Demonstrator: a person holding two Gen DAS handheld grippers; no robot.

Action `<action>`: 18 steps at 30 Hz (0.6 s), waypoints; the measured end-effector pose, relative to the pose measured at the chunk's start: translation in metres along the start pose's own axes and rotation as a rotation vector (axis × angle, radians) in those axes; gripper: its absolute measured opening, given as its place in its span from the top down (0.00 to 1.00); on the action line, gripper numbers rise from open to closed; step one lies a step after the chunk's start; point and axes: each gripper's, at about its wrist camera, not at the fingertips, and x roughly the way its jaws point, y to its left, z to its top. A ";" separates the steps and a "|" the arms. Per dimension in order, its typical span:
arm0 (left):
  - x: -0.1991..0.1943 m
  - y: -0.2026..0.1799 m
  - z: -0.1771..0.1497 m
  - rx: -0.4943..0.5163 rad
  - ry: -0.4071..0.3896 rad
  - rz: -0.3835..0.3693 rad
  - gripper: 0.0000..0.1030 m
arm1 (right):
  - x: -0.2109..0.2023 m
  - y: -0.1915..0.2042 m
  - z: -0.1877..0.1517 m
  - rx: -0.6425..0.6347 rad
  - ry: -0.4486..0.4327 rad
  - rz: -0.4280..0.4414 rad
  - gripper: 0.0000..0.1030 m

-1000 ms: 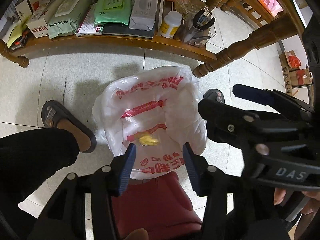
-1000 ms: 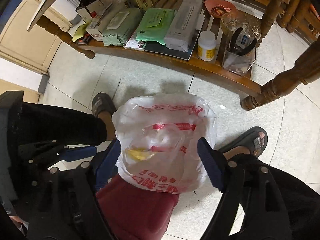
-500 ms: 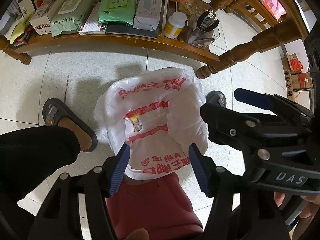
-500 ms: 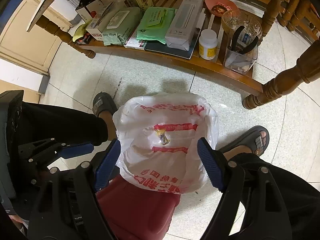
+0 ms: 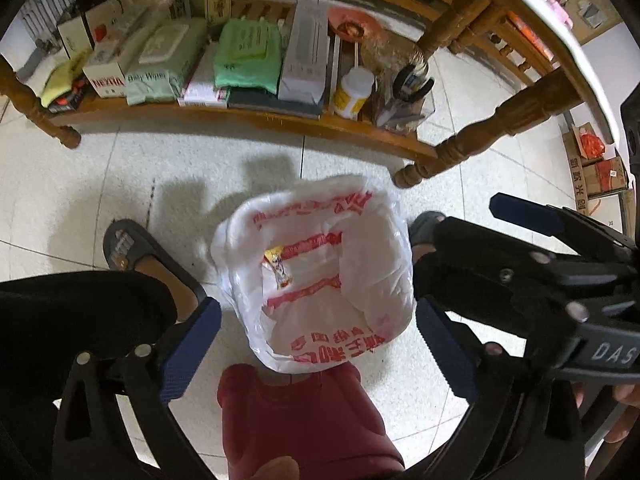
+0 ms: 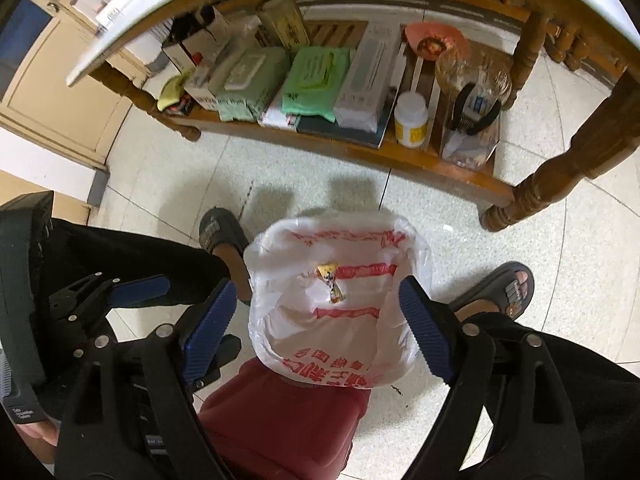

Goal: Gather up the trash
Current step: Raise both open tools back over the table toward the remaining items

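Left wrist view: the left gripper [image 5: 318, 346] stands spread wide with nothing between its blue pads [image 5: 188, 354]; its jaws have just been opening. It hangs above a white plastic bag with red lettering [image 5: 320, 280], whose mouth gapes upward. A small yellow and red candy wrapper [image 5: 278, 266] lies inside, against the bag's far left wall. The bag lines a dark red plastic bin [image 5: 304, 420] on the pale tiled floor [image 5: 80, 184]. At the right of this view the right gripper [image 6: 318, 330] shows from the side; in its own view it too is spread and empty over the bag, its jaws having just widened slightly. Grey sandals [image 6: 222, 228] flank the bin. Farther off, a wooden shelf [image 5: 248, 114] carries wipes packs, boxes and a white bottle [image 5: 354, 92].
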 end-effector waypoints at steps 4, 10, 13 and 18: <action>-0.018 0.000 0.006 0.007 -0.049 0.017 0.08 | -0.023 0.004 0.005 -0.022 -0.048 -0.026 0.16; -0.053 0.003 0.019 0.017 -0.123 0.023 0.08 | -0.062 0.012 0.014 -0.074 -0.117 -0.057 0.16; -0.076 0.002 0.030 0.025 -0.172 0.025 0.08 | -0.082 0.018 0.021 -0.107 -0.143 -0.060 0.14; -0.118 -0.001 0.062 0.091 -0.274 0.041 0.08 | -0.125 0.023 0.043 -0.192 -0.194 -0.071 0.10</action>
